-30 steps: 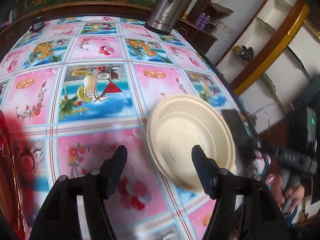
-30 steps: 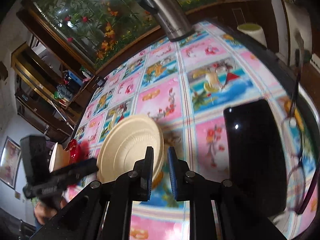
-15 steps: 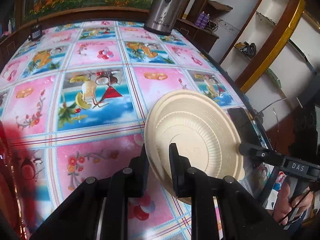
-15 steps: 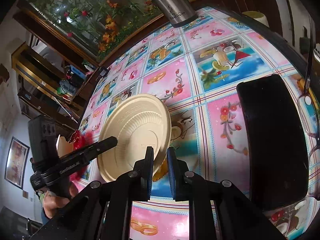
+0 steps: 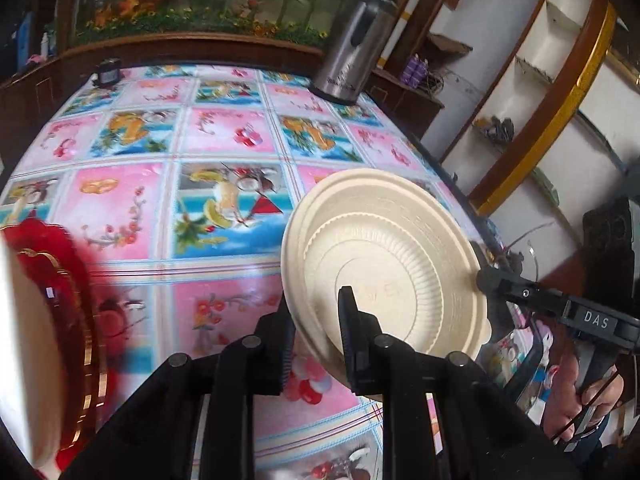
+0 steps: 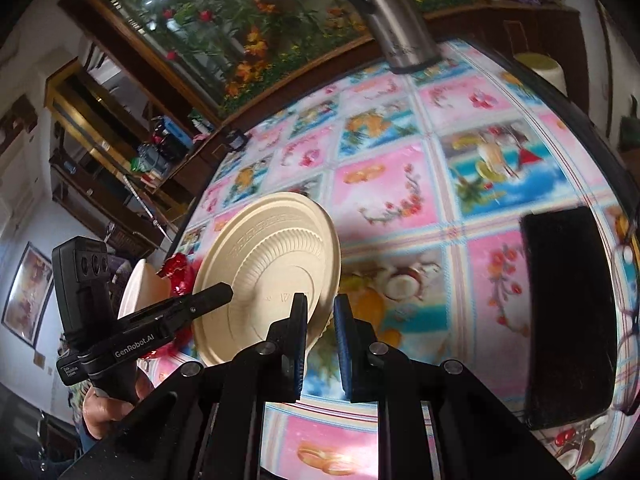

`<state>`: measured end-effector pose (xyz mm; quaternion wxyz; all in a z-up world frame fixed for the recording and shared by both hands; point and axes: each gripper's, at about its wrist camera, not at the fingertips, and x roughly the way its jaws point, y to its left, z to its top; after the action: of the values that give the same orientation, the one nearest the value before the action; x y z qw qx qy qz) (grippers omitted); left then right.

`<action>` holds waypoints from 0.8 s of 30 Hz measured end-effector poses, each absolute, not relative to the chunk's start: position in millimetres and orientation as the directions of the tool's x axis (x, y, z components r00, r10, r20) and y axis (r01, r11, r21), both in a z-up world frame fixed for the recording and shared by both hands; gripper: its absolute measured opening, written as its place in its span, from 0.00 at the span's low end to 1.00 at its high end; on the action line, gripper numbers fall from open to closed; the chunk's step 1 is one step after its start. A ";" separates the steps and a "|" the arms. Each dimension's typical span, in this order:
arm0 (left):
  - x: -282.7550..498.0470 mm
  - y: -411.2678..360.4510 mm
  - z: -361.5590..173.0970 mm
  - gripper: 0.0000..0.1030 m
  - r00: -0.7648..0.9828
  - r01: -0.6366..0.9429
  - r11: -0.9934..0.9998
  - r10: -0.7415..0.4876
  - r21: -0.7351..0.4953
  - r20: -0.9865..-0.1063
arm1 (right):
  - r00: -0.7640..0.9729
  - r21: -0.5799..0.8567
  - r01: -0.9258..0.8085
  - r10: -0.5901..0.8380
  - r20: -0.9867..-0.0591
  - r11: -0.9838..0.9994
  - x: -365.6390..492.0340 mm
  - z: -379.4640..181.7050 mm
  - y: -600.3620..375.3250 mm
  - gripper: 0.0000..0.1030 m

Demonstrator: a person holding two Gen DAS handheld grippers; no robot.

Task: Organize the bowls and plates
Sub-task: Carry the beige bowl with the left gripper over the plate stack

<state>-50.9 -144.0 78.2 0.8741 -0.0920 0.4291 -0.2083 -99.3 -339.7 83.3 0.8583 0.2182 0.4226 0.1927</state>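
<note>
Two grippers are clamped on one cream plate (image 5: 384,264): the left gripper (image 5: 316,336) at its near rim, the right gripper (image 6: 320,320) opposite; one red plate (image 5: 60,280) is seen beside.

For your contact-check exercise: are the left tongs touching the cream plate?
Touching. In the left wrist view the left tongs clamp the cream plate, its rim pinched between both fingers.
</note>
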 end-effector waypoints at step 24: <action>-119.7 35.4 131.6 0.21 0.765 0.003 0.925 -0.246 -0.379 -0.595 | 0.447 0.477 -0.491 0.680 -0.580 0.729 -68.7 154.0 -154.6 0.15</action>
<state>-119.7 35.4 131.6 0.9218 -0.1810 0.3362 -0.0677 -68.7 -154.6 154.0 0.8422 0.1203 0.3943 0.3476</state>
